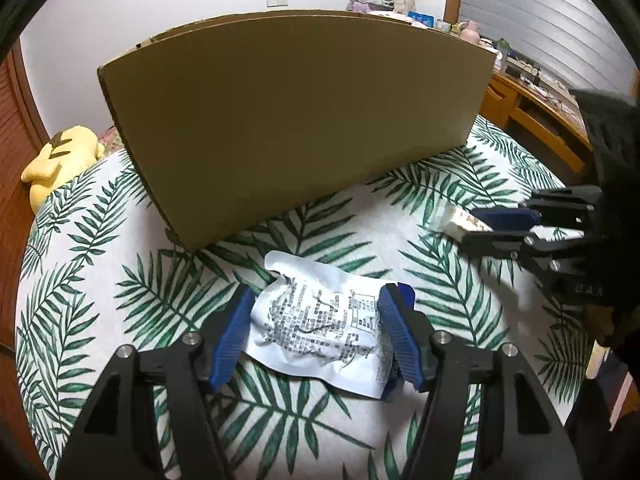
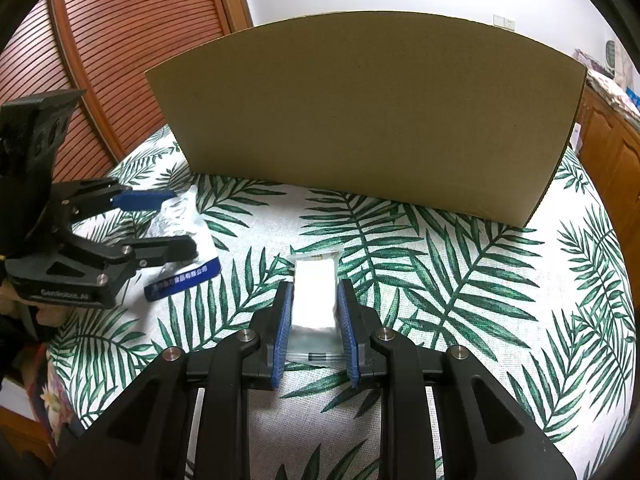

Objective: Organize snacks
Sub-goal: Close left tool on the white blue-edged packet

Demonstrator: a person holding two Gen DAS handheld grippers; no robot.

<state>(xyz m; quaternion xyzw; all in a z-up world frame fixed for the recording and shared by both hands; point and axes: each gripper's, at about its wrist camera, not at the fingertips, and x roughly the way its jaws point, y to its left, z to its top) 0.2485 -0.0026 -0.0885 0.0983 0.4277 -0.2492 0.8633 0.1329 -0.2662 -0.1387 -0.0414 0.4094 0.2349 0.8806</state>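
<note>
We note the left gripper [image 1: 316,336] nearest the left camera, its blue pads on either side of a crumpled white snack packet [image 1: 320,324] that lies on the leaf-print bedspread [image 1: 432,276]. The right pad seems to touch the packet's edge; on the left pad we cannot tell contact, so we class this pair as not yet clenched. The right gripper [image 2: 314,320] is clenched on a small clear-wrapped white snack bar [image 2: 314,296], pads pressed to both long sides.

Risks, in our judgement: the crumpled packet is thin and slack, so the pads may pinch only a fold and it could slip out on lifting, or it may buckle and slide away. The bar is held low on the pads and its glossy wrap could slide. The tall cardboard box [image 1: 292,120] stands just beyond both; either load could catch its near wall if not raised enough.

View differences: the left camera shows the packet's printed text side, a yellow plush toy [image 1: 60,156] and a cluttered wooden desk [image 1: 540,92]. The right camera shows the packet's silver foil and blue band [image 2: 184,280], and a slatted wooden door [image 2: 132,40]. Neither shows inside the box.
</note>
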